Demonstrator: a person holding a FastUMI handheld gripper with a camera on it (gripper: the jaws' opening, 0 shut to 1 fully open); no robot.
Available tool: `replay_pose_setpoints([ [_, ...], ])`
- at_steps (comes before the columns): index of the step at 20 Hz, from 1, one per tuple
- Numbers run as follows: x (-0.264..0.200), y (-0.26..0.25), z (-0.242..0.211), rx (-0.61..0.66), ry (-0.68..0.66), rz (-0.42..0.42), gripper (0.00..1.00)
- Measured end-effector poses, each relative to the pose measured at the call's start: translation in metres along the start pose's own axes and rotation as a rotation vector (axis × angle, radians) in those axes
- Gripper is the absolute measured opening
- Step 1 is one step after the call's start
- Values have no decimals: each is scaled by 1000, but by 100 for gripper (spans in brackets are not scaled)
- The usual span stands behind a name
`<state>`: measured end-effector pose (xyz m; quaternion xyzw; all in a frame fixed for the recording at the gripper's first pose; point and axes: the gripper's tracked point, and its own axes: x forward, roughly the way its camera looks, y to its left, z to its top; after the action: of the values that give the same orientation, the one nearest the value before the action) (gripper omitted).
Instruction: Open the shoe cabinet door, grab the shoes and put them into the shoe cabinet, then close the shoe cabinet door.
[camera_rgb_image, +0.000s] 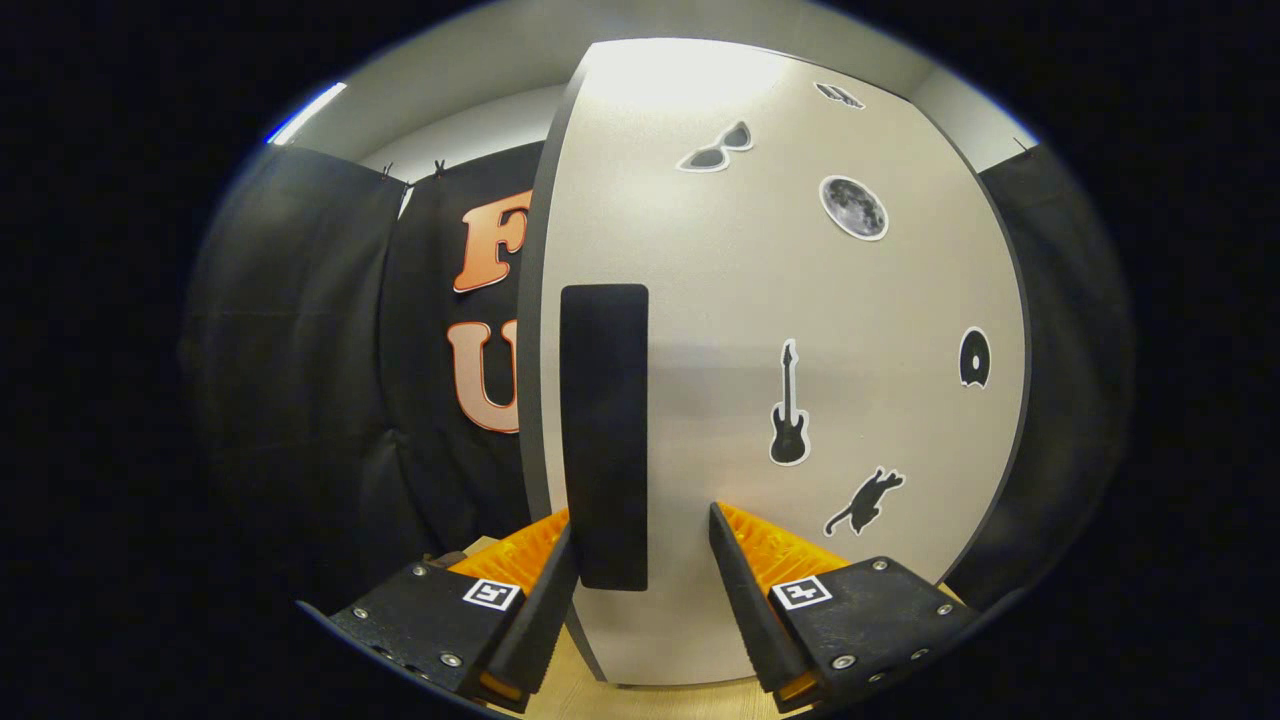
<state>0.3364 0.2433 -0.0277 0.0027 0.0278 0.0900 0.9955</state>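
Note:
The shoe cabinet door (800, 300) is a pale grey panel with a dark edge, standing very close in front of me. A tall black handle (604, 430) runs upright near its left edge. My gripper (642, 520) is open with the lower part of the handle between its fingers. The left finger (548, 590) sits right against the handle's left side. The right finger (735, 570) stands a gap away from the handle, up against the door face. The shoes and the cabinet's inside are hidden behind the door.
Stickers dot the door: sunglasses (715, 150), a moon (853, 207), a guitar (789, 410), a cat (865, 500). Black cloth wall (300, 350) hangs to the left and right of the cabinet. A pale wooden surface (650, 702) lies under the door's lower edge.

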Motion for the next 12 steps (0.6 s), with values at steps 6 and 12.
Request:
replay_pose_setpoints([
  [6,2,0,-2,-24,-6,-35,78],
  [12,1,-1,2,9,6,-35,80],
])
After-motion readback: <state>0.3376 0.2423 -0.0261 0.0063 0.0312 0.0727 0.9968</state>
